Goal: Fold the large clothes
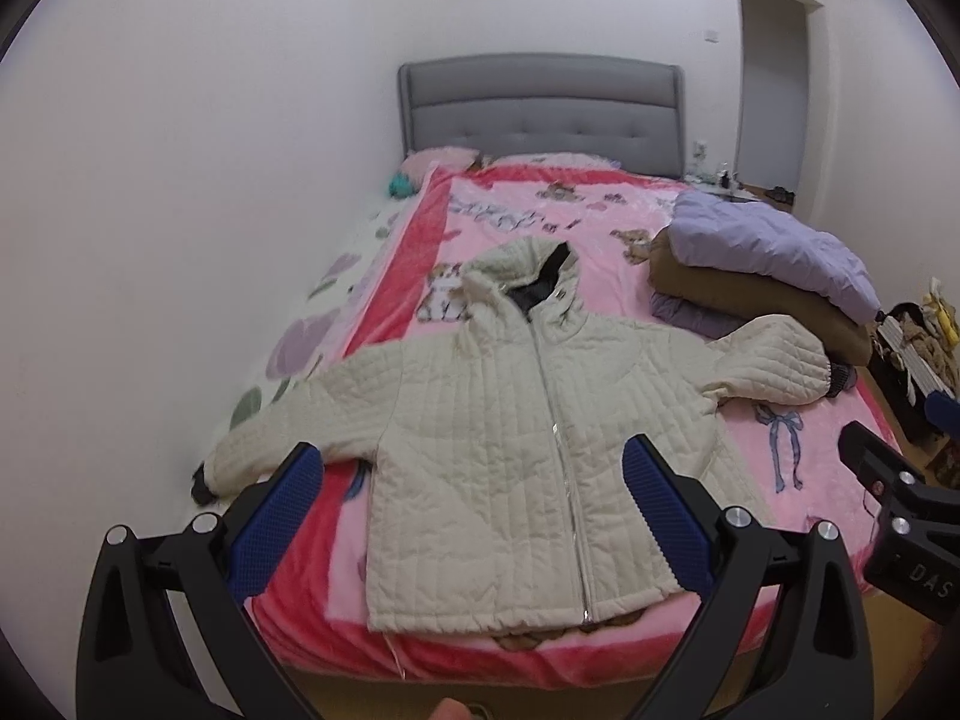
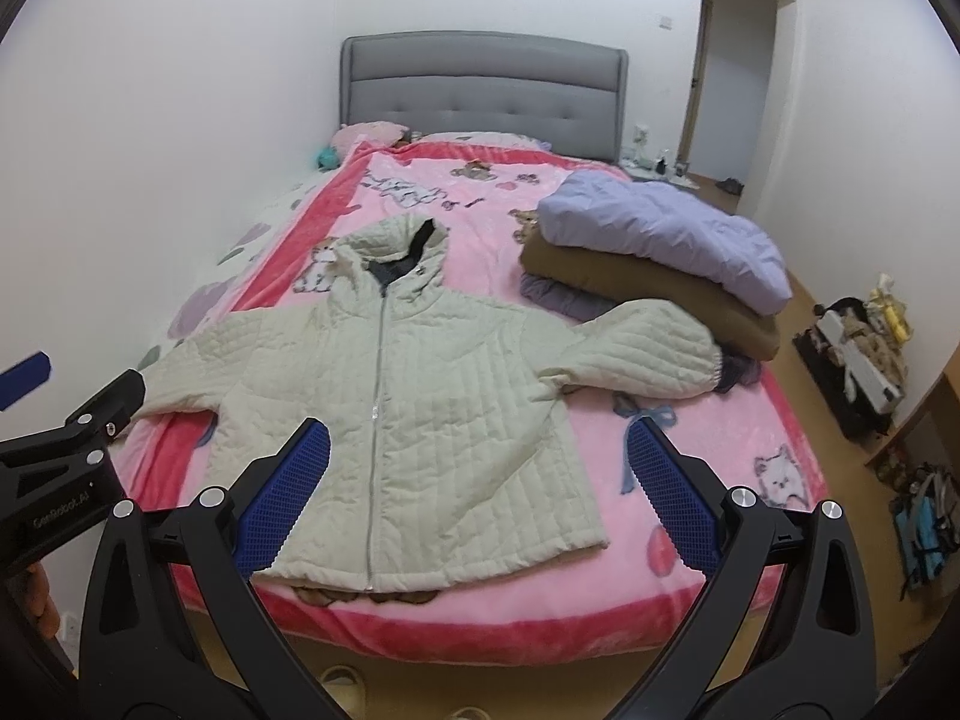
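Your left gripper and right gripper: both spread wide, empty, above zipped cream hooded jacket flat on pink blanket.

From my remote station, the cream hooded jacket lies spread flat and zipped on the pink blanket, open blanket showing to its right and beyond the hood toward the grey headboard. A stack of folded bedding crowds the right side, and the jacket's right sleeve ends just beside it. On the left, the other sleeve reaches the mattress edge near the white wall, leaving me little room there.
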### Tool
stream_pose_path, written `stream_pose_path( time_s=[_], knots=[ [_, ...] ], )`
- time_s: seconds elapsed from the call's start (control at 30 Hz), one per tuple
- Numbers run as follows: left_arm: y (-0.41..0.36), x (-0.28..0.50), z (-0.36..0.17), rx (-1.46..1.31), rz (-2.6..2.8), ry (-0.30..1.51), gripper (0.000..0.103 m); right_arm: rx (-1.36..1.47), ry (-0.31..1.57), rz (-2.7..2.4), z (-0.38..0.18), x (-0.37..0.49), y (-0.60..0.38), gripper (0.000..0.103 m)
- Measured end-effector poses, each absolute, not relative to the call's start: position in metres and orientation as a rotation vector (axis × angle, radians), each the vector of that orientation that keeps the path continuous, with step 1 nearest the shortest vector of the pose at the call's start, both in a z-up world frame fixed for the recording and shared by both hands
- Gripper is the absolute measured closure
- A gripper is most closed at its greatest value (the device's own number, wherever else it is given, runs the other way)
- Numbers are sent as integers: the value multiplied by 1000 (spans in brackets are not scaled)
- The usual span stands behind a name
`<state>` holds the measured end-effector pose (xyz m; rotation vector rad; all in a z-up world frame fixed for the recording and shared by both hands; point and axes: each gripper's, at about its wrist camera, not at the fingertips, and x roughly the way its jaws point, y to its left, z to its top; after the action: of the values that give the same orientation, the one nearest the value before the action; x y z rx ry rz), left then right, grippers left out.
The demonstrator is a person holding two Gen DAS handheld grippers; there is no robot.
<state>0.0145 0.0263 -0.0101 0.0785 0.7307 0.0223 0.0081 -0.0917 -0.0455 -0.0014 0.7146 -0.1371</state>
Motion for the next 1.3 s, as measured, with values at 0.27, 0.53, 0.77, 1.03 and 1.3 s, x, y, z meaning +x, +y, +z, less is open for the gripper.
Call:
stream_pose_path(
  time_s=[0.27, 0.53, 0.77, 1.03, 1.3],
  knots=[
    [68, -4, -43, -23, 108, 840, 5, 78, 716, 6, -66, 13, -86, 8],
    [138, 15, -72, -177, 192, 886, 5, 79, 757, -5, -95, 47, -57, 8],
    [149, 125, -86, -75, 30, 910, 5, -2, 848, -59, -104, 133, -13, 8],
    [140, 276, -93, 26, -79, 845, 5, -182, 756, 7, -92, 236, 2, 30],
    [100, 457, -119, 144, -300, 830, 27, -234, 717, 137, -131, 416, -40, 55]
  ],
)
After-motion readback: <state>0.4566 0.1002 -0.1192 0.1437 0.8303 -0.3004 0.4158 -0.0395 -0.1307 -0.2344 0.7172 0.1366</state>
